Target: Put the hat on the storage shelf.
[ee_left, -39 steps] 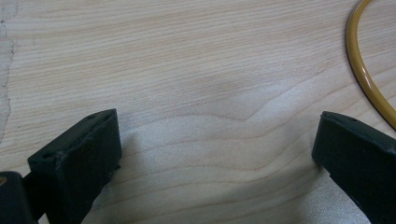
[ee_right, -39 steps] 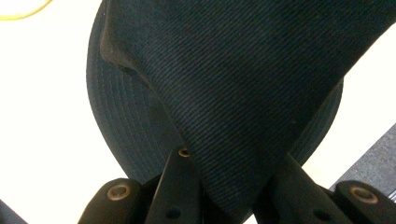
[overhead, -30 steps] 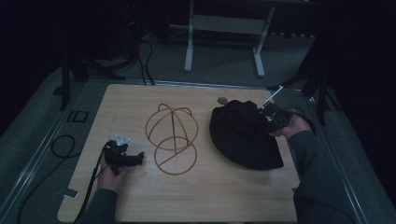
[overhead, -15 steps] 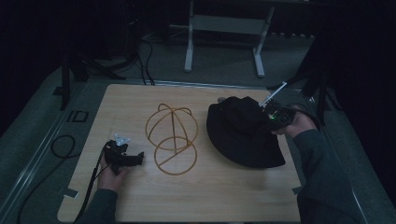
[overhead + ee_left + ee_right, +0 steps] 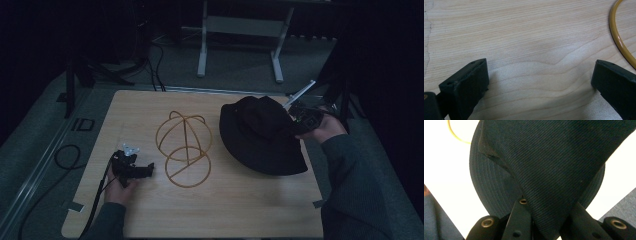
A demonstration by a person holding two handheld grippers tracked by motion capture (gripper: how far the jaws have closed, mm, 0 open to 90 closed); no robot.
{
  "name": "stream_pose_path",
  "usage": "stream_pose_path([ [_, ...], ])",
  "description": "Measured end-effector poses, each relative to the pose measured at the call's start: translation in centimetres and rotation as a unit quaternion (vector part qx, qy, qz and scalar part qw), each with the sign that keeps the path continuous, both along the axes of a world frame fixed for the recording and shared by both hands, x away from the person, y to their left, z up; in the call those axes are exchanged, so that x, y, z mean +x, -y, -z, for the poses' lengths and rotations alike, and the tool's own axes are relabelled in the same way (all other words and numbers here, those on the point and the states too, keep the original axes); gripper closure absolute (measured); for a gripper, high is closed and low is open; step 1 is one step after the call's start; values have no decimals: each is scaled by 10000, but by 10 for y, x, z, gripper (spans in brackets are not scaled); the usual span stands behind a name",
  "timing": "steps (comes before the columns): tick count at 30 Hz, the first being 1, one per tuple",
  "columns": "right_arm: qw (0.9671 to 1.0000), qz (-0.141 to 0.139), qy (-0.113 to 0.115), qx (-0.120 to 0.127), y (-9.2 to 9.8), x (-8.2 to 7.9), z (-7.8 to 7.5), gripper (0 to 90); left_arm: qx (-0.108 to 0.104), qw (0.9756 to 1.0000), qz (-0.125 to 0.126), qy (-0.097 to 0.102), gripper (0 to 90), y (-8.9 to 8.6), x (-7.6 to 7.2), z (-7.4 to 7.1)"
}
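Wooden table [image 5: 150,107], pale grain, rounded corners, dark room around it. Black hat [image 5: 260,137] is the biggest thing on it, right half of the table, floppy wide brim with stitched rings, twill weave visible in the right gripper view, small brass eyelets on the crown [image 5: 523,201]. Right gripper [image 5: 299,121] sits at the hat's right edge, jaws pinched together on a fold of the crown fabric, cloth bunched up between them; hat looks partly lifted on that side, brim mostly on the table. Yellow wire hat stand [image 5: 182,147] sits centre-table just beside the hat, apart from it: thin metal rod, dome of crossed hoops over a flat ring base with a crossbar. Stand is bare. Judgement: early stage, grasp done, hat not yet carried over or set on the dome, so lift, move left and drop onto the wire are left. Left gripper [image 5: 131,169] rests low on the table near the stand's base ring, jaws wide apart, nothing between them, bare wood under them and a curve of yellow wire [image 5: 617,37] at the side.
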State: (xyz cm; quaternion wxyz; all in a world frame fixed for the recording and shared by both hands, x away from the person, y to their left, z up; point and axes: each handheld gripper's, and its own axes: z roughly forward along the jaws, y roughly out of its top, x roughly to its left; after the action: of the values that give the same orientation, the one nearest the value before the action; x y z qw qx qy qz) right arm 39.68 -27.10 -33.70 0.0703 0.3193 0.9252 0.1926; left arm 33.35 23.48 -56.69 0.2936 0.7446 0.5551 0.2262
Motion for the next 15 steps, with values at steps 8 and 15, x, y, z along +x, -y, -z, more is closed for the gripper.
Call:
stream_pose_path([
  [8,9995,-59,160,247,4,-2,-11,854,-1,10000,-1,-2,15,0,0,0],
  [15,9992,-120,233,312,4,-3,-20,853,-1,10000,0,-1,16,0,0,0],
])
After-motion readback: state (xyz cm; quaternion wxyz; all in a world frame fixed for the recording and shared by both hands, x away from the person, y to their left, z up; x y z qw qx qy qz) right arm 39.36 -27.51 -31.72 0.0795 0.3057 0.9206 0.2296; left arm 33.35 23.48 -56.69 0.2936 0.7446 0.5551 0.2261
